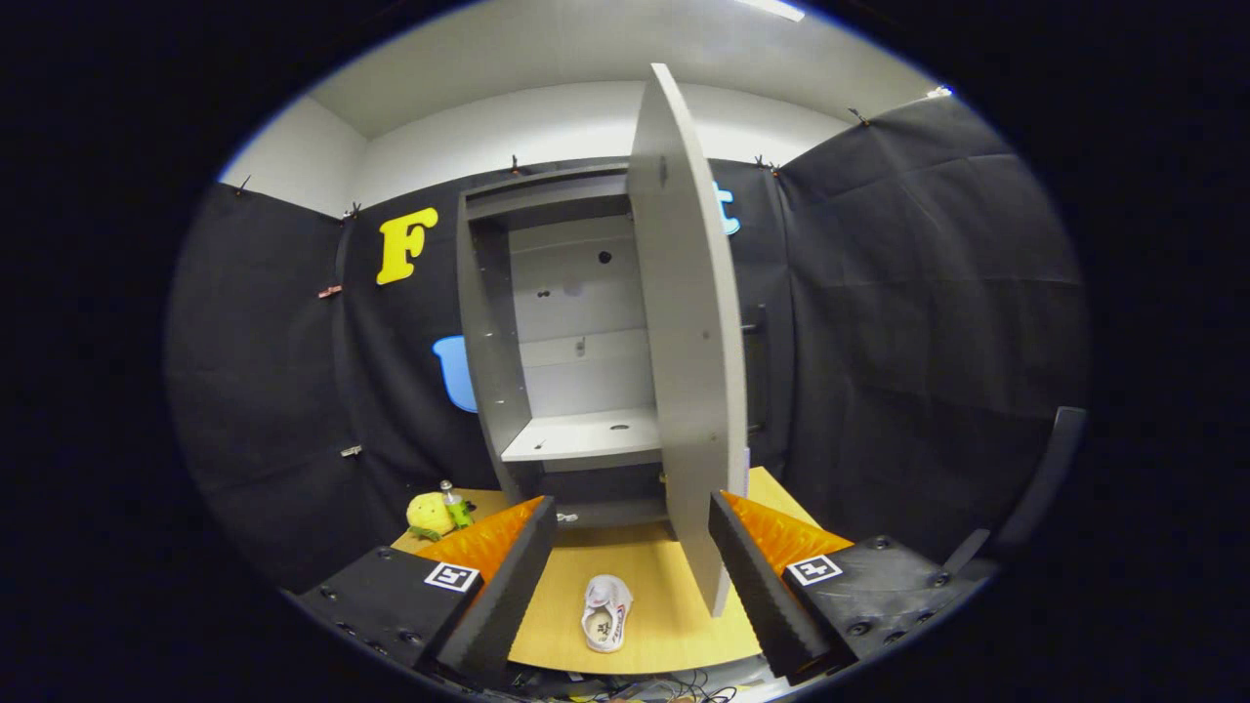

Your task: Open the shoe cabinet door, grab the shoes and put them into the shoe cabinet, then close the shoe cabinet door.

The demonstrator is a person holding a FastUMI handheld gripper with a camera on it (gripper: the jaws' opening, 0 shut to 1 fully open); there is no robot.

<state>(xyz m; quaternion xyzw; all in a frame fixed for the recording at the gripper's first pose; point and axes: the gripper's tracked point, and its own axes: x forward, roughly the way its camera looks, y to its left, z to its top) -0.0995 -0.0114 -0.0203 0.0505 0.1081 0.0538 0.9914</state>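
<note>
The grey shoe cabinet (488,332) stands ahead on a wooden floor board, its door (688,332) swung wide open and seen nearly edge-on, reaching toward me. Inside, a pale shelf (586,434) is bare. A single white shoe (605,612) lies on the board below, between my two fingers and nearer than the cabinet. My gripper (633,532) is open, with nothing held; the door's lower edge hangs just inside the right finger (757,586).
A yellow plush toy (428,515) and a small green bottle (456,508) sit on the wooden board (664,576) left of the cabinet's foot. Black cloth walls close in on both sides. Cables lie at the board's near edge.
</note>
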